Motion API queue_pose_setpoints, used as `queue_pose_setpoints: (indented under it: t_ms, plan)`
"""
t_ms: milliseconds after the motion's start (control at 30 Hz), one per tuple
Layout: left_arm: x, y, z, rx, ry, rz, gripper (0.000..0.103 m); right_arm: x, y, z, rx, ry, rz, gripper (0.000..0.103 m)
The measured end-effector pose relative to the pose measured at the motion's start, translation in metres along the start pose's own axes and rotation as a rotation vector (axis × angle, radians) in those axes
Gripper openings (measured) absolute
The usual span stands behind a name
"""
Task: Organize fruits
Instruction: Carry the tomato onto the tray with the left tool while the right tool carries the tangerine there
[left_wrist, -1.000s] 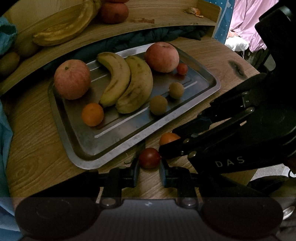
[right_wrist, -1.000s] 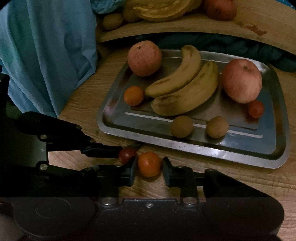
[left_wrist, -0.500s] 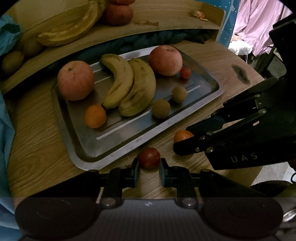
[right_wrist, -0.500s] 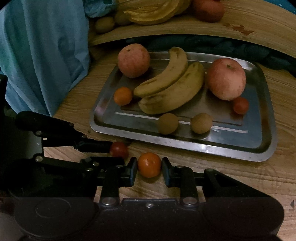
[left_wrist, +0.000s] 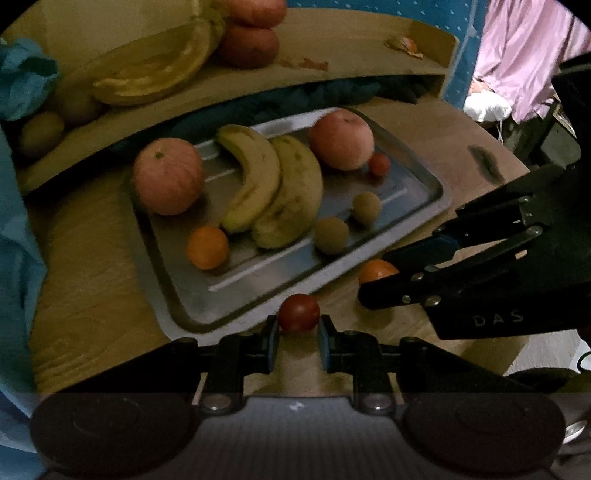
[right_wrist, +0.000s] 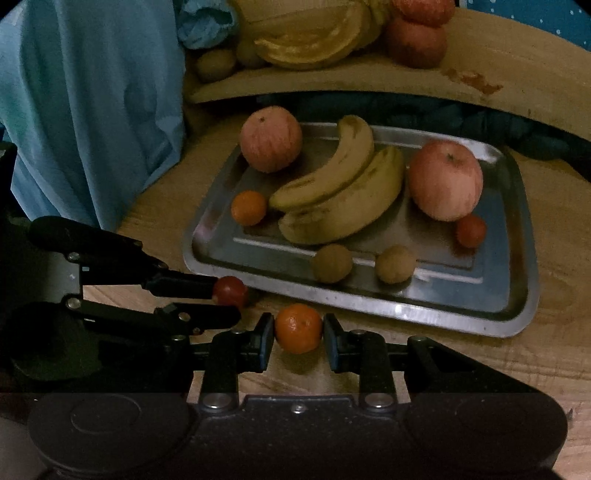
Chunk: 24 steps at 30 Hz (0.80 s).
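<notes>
Left wrist view shows the left gripper clamped on a small red cherry tomato just before the steel tray's near rim. Beside it, the right gripper pinches a small orange mandarin above the wooden tabletop.

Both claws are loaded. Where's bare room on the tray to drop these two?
Free: the tray's near strip, in front of the two brown fruits, and its near-left corner below the tangerine. Crowded: the middle, bananas wedged between two apples.
</notes>
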<state>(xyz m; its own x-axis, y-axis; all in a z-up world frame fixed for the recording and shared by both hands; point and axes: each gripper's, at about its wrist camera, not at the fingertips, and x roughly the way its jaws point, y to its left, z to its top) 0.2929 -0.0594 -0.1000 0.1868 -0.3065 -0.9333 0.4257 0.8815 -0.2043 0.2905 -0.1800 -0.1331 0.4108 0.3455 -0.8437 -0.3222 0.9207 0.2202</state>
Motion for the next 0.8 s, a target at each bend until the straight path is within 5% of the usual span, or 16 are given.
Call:
queue_pose_setpoints:
  t_ms: [800]
  plan:
    - [0.003, 0.051, 0.017, -0.063, -0.033, 0.084, 0.025, 0.028, 0.009, 0.041, -0.053, -0.038, 0.034, 0.030]
